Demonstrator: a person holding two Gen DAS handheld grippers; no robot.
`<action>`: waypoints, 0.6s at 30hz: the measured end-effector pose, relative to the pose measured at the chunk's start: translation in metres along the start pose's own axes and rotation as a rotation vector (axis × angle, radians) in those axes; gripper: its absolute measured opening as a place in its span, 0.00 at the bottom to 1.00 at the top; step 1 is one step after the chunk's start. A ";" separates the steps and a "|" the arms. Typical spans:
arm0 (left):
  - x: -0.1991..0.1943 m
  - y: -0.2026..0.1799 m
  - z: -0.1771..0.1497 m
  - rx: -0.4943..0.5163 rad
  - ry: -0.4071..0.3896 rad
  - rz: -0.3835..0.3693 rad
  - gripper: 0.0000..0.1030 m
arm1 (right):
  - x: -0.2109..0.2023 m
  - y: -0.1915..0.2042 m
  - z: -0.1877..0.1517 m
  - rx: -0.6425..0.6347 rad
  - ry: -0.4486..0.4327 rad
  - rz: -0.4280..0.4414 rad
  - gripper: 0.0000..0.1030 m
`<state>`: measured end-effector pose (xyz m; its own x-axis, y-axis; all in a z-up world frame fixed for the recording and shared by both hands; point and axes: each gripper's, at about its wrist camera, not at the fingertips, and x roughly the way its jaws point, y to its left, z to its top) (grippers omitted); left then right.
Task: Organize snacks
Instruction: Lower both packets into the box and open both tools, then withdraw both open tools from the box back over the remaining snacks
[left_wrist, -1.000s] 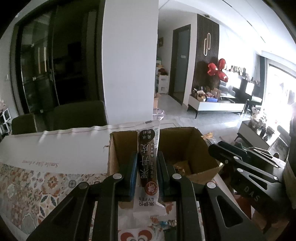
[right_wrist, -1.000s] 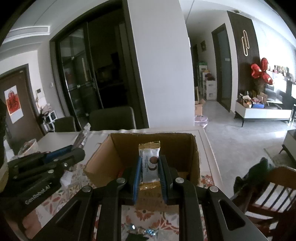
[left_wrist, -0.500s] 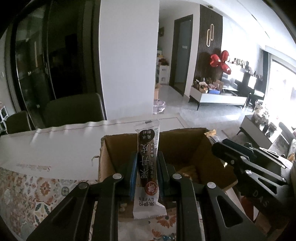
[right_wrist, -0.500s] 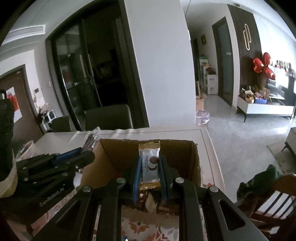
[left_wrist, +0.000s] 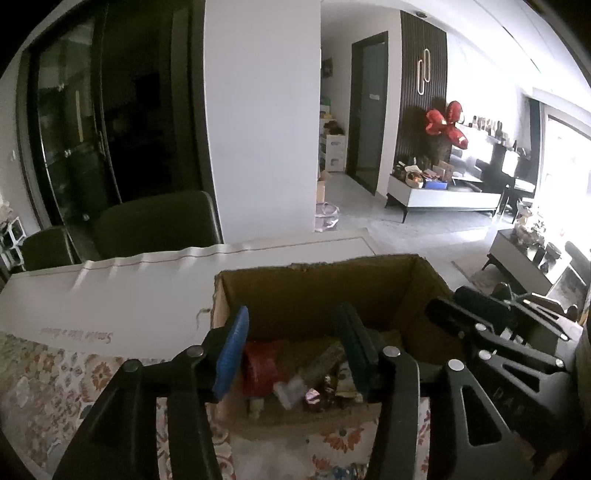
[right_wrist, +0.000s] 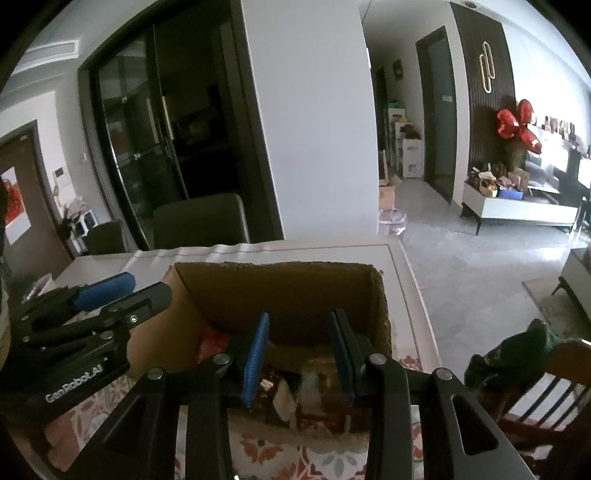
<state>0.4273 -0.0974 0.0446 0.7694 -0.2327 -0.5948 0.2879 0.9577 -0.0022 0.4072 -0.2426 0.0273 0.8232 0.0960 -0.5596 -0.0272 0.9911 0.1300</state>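
Where the torn rim of the brown cardboard box (left_wrist: 325, 291) stands open above the patterned tablecloth (left_wrist: 55, 376), hovering side by side: left gripper (left_wrist: 291, 350) spread wide, empty; right gripper (right_wrist: 299, 350) likewise wide, empty. Inside, crinkled snack wrappers (left_wrist: 295, 384) heaped on the bottom.
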 end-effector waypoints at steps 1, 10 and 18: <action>-0.003 -0.001 -0.003 0.003 -0.002 0.002 0.49 | -0.004 0.001 -0.002 -0.004 -0.007 -0.004 0.34; -0.041 -0.013 -0.034 0.030 -0.021 0.017 0.49 | -0.039 0.008 -0.027 -0.011 -0.015 0.016 0.34; -0.066 -0.024 -0.066 0.039 0.002 0.006 0.50 | -0.060 0.005 -0.058 0.016 0.012 0.022 0.34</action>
<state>0.3320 -0.0942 0.0302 0.7703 -0.2263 -0.5962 0.3051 0.9517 0.0330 0.3244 -0.2382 0.0143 0.8154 0.1192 -0.5665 -0.0365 0.9872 0.1552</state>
